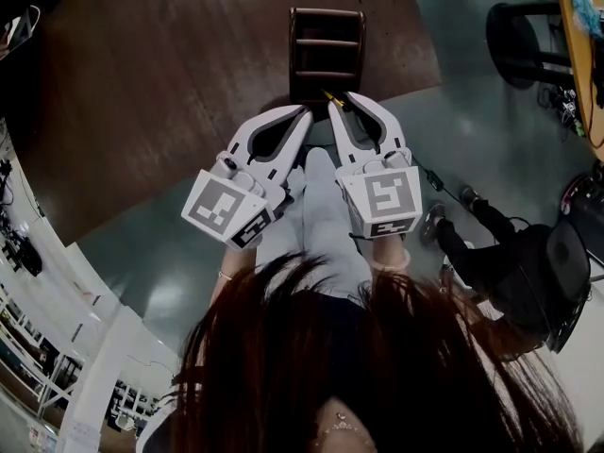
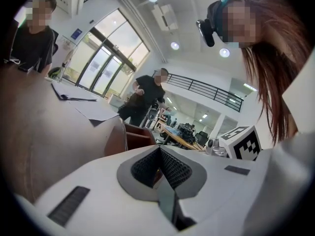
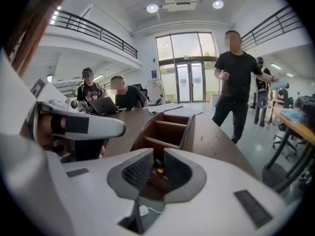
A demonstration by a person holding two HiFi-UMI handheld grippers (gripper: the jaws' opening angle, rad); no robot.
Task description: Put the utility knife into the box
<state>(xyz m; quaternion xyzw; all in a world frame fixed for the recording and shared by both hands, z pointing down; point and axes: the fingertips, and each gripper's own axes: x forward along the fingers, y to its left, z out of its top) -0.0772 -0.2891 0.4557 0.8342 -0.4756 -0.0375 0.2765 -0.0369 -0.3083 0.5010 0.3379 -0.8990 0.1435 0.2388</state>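
A brown wooden box with open compartments stands on the dark table, just beyond both grippers. My right gripper is shut on the utility knife, whose yellow end pokes out toward the box's near wall. In the right gripper view the knife shows as a small yellow and black piece between the pads, with the box right behind it. My left gripper is shut on nothing, its tips beside the right one. In the left gripper view the pads meet, and the box edge shows behind.
Papers lie farther along the table. A person stands past the box on the floor; two people sit with a laptop at the far end. A seated person and a stool are at right.
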